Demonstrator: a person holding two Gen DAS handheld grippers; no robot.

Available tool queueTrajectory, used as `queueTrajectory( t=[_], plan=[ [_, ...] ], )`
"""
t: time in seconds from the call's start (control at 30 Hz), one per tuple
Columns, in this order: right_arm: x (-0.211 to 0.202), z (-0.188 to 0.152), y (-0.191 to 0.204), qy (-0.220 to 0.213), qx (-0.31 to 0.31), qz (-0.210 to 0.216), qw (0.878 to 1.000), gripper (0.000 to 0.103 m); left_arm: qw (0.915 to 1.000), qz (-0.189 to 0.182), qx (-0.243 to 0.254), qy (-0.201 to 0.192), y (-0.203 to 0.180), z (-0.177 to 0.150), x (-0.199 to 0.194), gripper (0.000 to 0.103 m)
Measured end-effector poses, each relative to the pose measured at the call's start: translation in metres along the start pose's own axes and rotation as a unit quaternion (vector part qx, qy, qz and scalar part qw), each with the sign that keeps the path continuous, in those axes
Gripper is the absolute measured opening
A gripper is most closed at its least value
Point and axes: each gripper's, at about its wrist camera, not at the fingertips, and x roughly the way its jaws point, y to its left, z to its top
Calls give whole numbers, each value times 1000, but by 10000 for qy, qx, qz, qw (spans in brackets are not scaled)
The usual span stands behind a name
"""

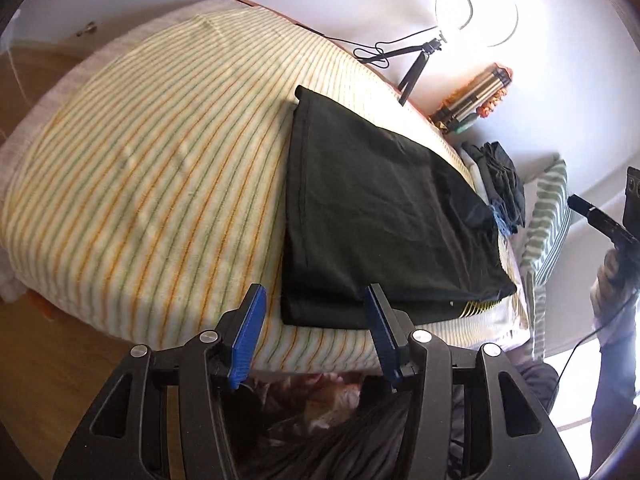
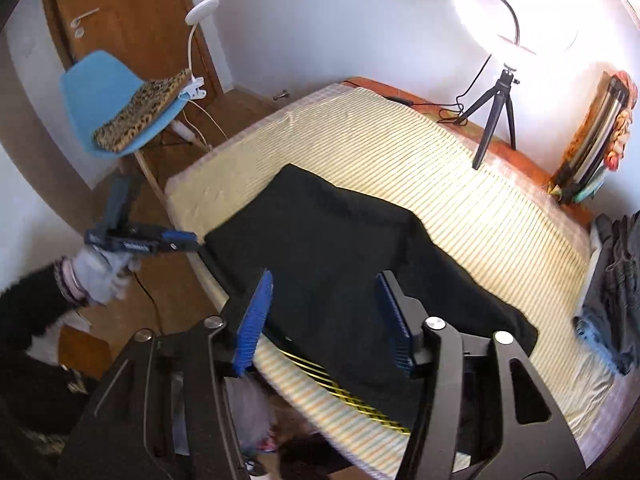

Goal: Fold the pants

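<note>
Left gripper (image 1: 314, 322), ribbed blue pads on black plastic arms, stands parted and empty above the near bed edge. Black matte fabric pants (image 1: 376, 216), folded into a flat slab, possibly with a yellow-striped band at the near hem, lie on the cream striped woven bedcover (image 1: 152, 184). Right gripper (image 2: 324, 320) likewise gapes, gripping nothing. White wall, lit ring lamp (image 2: 516, 8) on tripod behind.

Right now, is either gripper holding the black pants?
No, the left gripper and right gripper are open above the black pants, gripping nothing.
</note>
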Motion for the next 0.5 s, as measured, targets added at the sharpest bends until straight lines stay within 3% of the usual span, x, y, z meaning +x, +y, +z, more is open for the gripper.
queueTrajectory(
  t=[0.2, 0.37, 0.5],
  plan=[
    [41, 3, 38, -35, 45, 540, 9985, 57, 9991, -255, -330, 0, 9, -2, 5, 50],
    [104, -15, 84, 360, -706, 519, 9955, 53, 9993, -167, -324, -78, 14, 1, -5, 50],
    [147, -37, 118, 687, -1509, 465, 9851, 49, 9993, 38, -325, -158, 19, 4, -12, 50]
  ],
)
